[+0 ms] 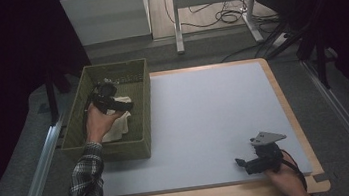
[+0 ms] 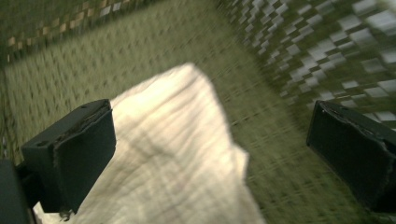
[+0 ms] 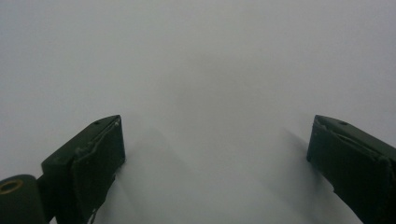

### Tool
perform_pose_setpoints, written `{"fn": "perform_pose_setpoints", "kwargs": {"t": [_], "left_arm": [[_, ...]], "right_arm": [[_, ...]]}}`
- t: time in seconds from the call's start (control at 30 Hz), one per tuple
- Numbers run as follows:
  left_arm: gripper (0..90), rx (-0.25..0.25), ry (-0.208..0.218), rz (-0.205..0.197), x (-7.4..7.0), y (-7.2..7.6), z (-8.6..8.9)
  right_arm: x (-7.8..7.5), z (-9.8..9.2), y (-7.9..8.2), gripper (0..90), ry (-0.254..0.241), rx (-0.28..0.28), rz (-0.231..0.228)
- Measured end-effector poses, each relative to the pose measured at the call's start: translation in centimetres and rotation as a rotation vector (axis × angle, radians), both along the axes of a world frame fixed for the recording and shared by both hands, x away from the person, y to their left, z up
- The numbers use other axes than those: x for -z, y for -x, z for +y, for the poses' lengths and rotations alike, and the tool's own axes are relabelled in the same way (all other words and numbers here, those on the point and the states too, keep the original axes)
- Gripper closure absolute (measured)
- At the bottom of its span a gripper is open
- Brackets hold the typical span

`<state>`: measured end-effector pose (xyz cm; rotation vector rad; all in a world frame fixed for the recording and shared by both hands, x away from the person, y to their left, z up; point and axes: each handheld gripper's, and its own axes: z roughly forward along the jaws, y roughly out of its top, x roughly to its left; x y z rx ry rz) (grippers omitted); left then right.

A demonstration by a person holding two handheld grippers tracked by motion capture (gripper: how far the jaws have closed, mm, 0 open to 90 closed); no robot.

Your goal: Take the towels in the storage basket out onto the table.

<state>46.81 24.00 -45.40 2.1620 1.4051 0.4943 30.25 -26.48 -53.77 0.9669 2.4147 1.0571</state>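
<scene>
- At the near right of the desk (image 1: 206,124), the right gripper (image 1: 245,162) rests low over the pale grey surface, a grey three-cornered plate on top of it and a hand behind it at the near edge.
- The right gripper view shows its two black jaws spread wide with nothing between them, just the bare grey desk surface.
- At the near left, a forearm in a plaid sleeve (image 1: 85,189) reaches forward into the basket.
- The left gripper (image 1: 123,105) hangs inside the woven green basket (image 1: 140,82), which stands at the left edge of the desk, partly over its side.
- The white cloth (image 2: 173,154) lies in the basket on its floor, toward the near end. It is cream-white, crumpled, with a fine ribbed weave and soft folds.
- In the left gripper view the jaws stand wide apart, gripping nothing; the cloth lies below and between them, closer to the left jaw, its raised fold pointing away.
- That view shows the checkered weave of the basket wall and the cloth's texture, blurred; the high view shows the cloth (image 1: 118,125) as a pale heap under the hand.
- Beyond the desk stand a table frame and loose cables on the floor.
</scene>
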Motion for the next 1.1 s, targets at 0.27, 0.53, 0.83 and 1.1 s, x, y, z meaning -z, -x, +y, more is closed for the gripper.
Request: {"fn": "perform_pose_setpoints", "kwargs": {"t": [0.27, 0.53, 0.83, 1.1], "left_arm": [[2.3, -0.075, -0.085, 0.181, 2.4, -2.3, 0.7], [11.0, -0.118, -0.108, 0.324, 3.5, -3.7, 0.8], [52.9, -0.067, -0.217, 0.428, 4.4, -3.5, 0.0], [76.4, -0.09, -0.174, 0.393, 3.6, -3.2, 0.7]], "right_arm": [[0.0, 0.0, 0.0, 4.4, 0.001, 0.0, 0.0], [0.0, 0.0, 0.0, 4.4, 0.0, -0.001, 0.001], [0.0, 0.0, 0.0, 4.4, 0.0, -0.001, 0.0], [0.0, 0.0, 0.0, 4.4, -0.001, -0.002, 0.001]]}}
